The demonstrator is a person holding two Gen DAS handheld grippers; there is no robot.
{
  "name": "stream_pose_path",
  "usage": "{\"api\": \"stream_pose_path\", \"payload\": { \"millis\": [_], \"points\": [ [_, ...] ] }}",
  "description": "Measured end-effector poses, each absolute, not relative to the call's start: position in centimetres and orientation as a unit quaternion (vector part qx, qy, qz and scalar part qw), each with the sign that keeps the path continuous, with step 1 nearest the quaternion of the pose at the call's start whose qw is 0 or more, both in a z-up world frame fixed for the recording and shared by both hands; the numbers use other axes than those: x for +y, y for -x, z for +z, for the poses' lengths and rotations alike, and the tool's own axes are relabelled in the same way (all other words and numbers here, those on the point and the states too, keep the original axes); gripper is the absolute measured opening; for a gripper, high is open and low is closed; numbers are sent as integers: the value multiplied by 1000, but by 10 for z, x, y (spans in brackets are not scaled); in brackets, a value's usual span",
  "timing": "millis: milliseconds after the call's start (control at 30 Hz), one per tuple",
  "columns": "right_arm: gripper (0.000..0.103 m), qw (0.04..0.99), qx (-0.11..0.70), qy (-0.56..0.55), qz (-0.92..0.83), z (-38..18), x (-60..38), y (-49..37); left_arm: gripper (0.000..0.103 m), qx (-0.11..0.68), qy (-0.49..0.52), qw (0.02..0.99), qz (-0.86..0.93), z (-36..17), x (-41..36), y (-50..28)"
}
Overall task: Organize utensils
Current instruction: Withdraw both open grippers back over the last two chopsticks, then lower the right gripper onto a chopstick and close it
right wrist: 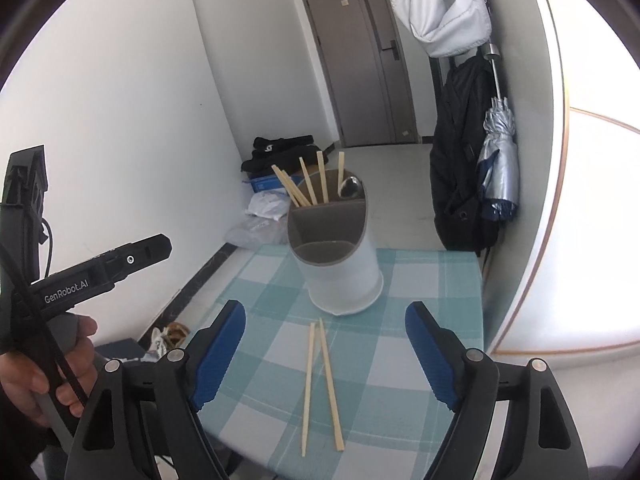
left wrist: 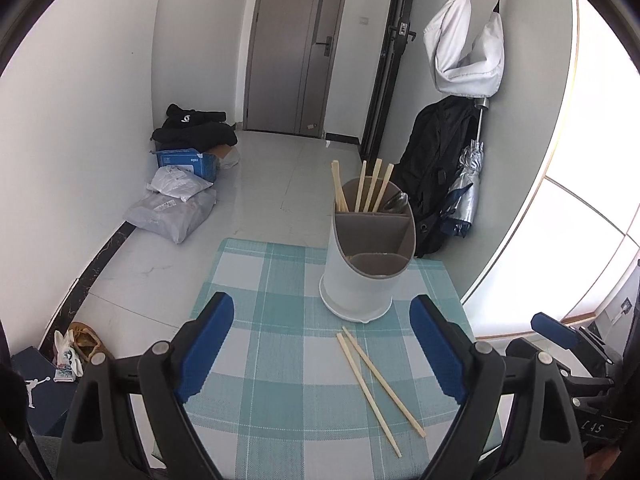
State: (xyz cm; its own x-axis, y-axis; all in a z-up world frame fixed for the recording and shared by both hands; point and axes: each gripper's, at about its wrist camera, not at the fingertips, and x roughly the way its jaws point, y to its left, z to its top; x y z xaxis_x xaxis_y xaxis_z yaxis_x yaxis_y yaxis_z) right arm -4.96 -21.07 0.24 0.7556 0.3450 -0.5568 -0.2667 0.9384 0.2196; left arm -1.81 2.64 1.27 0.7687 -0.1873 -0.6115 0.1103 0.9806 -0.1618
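A white utensil holder with grey dividers stands on a teal checked tablecloth. Several wooden chopsticks stand in its back compartment, beside a dark spoon. Two loose chopsticks lie on the cloth in front of the holder. My left gripper hangs open above the cloth, the loose pair just right of its middle. My right gripper is open too, with the pair lying below and between its blue fingers.
The small table ends just beyond the holder and close to a curved wall on the right. A black backpack and folded umbrella hang there. Bags and boxes lie on the floor at the left. A hand holds the left gripper's handle.
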Motion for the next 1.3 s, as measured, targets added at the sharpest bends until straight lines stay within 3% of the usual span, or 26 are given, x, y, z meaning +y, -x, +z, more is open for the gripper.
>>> {"api": "stream_pose_path", "payload": {
  "millis": [667, 1033, 1167, 1300],
  "points": [
    [84, 903, 407, -41, 131, -64, -217, 38, 88, 420, 90, 899, -87, -62, 28, 8],
    [84, 878, 465, -16, 116, -93, -196, -19, 88, 456, 116, 878, -90, -74, 43, -12],
    [84, 874, 472, 39, 110, -107, -178, -44, 88, 462, 134, 874, -72, -77, 59, -20],
    [75, 853, 498, 62, 140, -125, -158, -65, 88, 474, 165, 863, -57, -83, 75, -26]
  ]
}}
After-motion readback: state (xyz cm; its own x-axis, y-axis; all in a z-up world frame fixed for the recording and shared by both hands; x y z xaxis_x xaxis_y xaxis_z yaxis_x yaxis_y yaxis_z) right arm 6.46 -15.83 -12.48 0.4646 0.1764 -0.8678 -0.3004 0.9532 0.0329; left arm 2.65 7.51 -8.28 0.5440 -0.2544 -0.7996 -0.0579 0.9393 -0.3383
